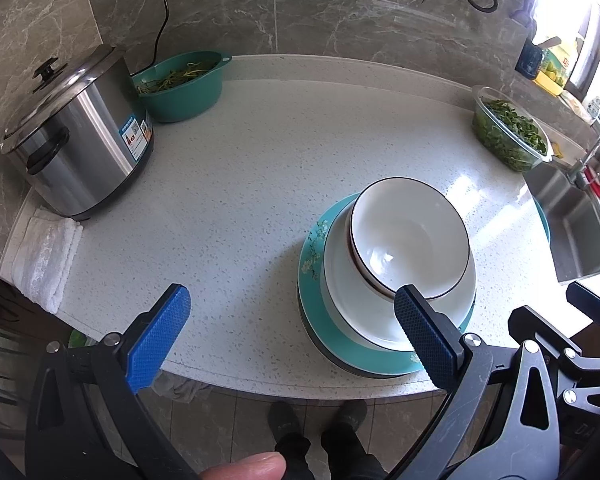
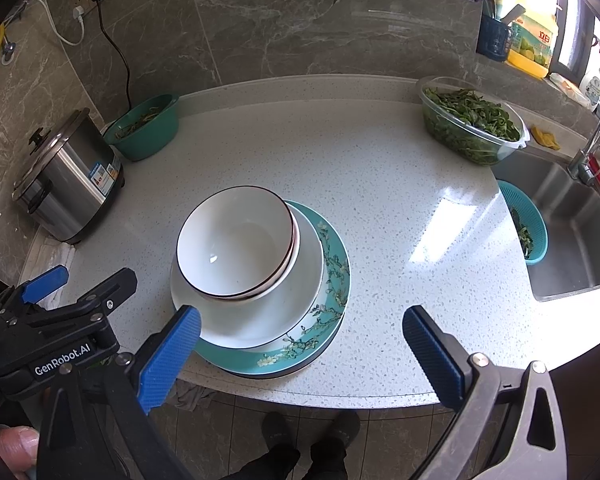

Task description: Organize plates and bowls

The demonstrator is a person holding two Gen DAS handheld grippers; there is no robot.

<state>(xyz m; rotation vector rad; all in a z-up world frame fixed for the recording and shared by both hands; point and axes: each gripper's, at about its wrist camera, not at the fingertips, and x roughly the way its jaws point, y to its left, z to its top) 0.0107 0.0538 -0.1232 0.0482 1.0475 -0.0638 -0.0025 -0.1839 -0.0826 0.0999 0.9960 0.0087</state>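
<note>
The left gripper [image 1: 292, 320] has its two blue fingers spread wide and holds nothing. Its right finger stands in front of the near rim of the stack, so this part of the rim is hidden, and it is hard to say whether the pad touches it. The right gripper [image 2: 302, 342] is also wide apart and empty. Its left finger covers a small part of the edge of the white plate [image 2: 296, 300].

The stack stands near the front edge of the countertop [image 2: 380, 184]. Two white bowls [image 2: 236, 240] with dark rims are nested one in the other; of the lower bowl only the rim shows. They sit on the white plate, and this lies on one teal plate [image 2: 334, 276] with a flower pattern. Under the teal plate a dark edge is seen, but it cannot be told what it is.

At the left is one steel rice cooker [image 1: 80, 140], with one teal basin [image 1: 184, 88] of green stems just beside it. At the right stands one clear container [image 2: 472, 124] full of green leaves, near the sink [image 2: 572, 232]. A teal strainer [image 2: 528, 228] is partly cut off by the edge of the countertop.
</note>
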